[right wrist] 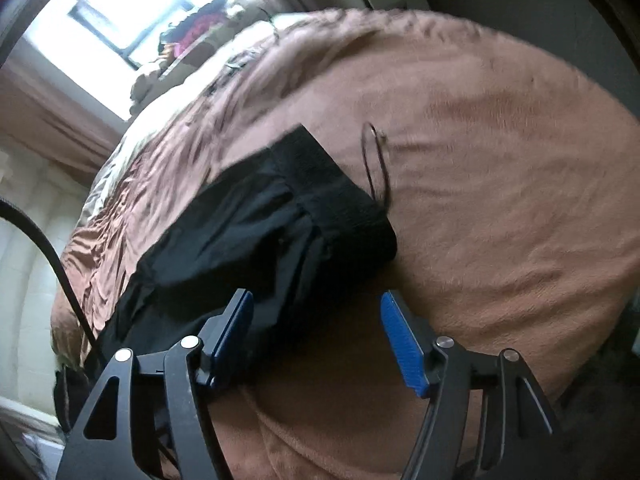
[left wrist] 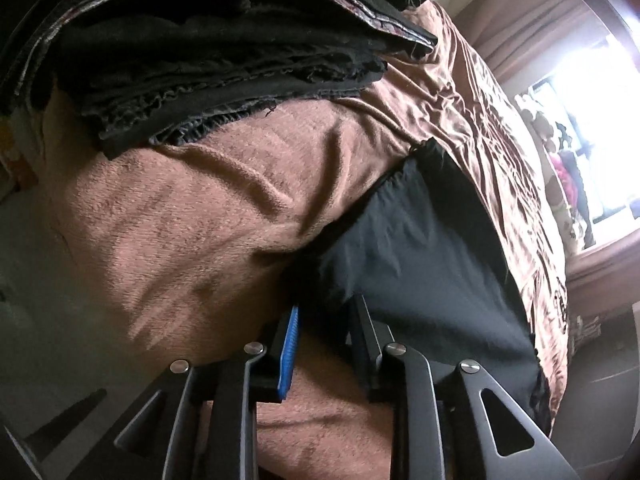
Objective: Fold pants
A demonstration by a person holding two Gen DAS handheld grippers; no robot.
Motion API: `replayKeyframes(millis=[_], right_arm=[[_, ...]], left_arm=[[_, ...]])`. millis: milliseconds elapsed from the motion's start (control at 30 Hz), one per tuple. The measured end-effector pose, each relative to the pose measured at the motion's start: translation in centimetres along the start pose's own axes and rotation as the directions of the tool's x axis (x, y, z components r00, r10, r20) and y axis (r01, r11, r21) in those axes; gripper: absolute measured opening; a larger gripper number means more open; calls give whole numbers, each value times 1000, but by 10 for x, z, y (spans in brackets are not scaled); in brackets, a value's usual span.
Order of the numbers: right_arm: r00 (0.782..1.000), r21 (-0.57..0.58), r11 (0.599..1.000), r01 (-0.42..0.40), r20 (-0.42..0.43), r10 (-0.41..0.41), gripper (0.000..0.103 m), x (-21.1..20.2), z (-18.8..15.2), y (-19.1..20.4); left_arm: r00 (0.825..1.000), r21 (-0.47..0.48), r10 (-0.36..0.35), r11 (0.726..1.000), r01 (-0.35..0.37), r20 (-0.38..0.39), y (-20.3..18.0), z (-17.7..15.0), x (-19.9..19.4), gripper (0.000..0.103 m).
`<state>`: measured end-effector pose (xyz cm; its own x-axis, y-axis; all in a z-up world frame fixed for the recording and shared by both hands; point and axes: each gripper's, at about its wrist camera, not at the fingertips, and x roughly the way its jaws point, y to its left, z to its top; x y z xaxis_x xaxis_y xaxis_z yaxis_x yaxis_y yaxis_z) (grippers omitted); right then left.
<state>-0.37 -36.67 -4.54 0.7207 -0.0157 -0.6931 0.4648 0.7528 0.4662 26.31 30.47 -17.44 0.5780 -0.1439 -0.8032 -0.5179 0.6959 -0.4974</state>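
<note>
On brown blanket (right wrist: 500, 200), black pants (right wrist: 256, 216) lying flat, left gripper (left wrist: 324, 320) and right gripper (right wrist: 316, 308) both open, empty.

My right-hand view smears the pants (right wrist: 248, 216); their lower end runs behind my fingers (right wrist: 234, 324). Clutter by the window (right wrist: 132, 12) is unreadable.

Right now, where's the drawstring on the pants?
Right wrist view, centre: the drawstring loops off the waistband of the black pants onto the brown blanket, above the open right gripper.
</note>
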Motion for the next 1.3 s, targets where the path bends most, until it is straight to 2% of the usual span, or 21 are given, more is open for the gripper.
replayKeyframes(millis=[200,267,333,500,633,833,1067,1167,1300], right_arm=[[999,-200,979,-38,12,41,65,-11,-2,65],[998,-253,966,-60,-5,61,65,-5,-1,87],[997,-310,947,-80,-26,76,65,3,1,110],[992,-429,896,-119,-85,91,65,34,6,162],[991,-527,843,-111,-124,53,65,71,11,203],[983,-606,783,-138,-182,32,65,121,19,251],[976,-713,684,-156,-220,-7,64,188,37,287],[968,-751,637,-174,-251,-31,55,209,40,298],[958,-782,593,-193,-280,-58,54,233,41,309]], left_arm=[[1000,13,5,1000,-5,26,3,2,-15,29],[999,16,3,1000,-3,34,2,1,-19,44],[999,22,-6,1000,5,36,1,0,-20,50],[999,17,-21,1000,20,25,-3,-4,-17,50],[999,29,-27,999,26,30,-9,-6,-17,50],[999,33,-31,999,30,43,-11,-9,-17,50],[999,25,-14,1000,13,37,-8,-13,-12,50],[999,16,-14,1000,14,36,-6,-13,-12,50],[999,15,-8,1000,8,46,-7,-15,-14,50]])
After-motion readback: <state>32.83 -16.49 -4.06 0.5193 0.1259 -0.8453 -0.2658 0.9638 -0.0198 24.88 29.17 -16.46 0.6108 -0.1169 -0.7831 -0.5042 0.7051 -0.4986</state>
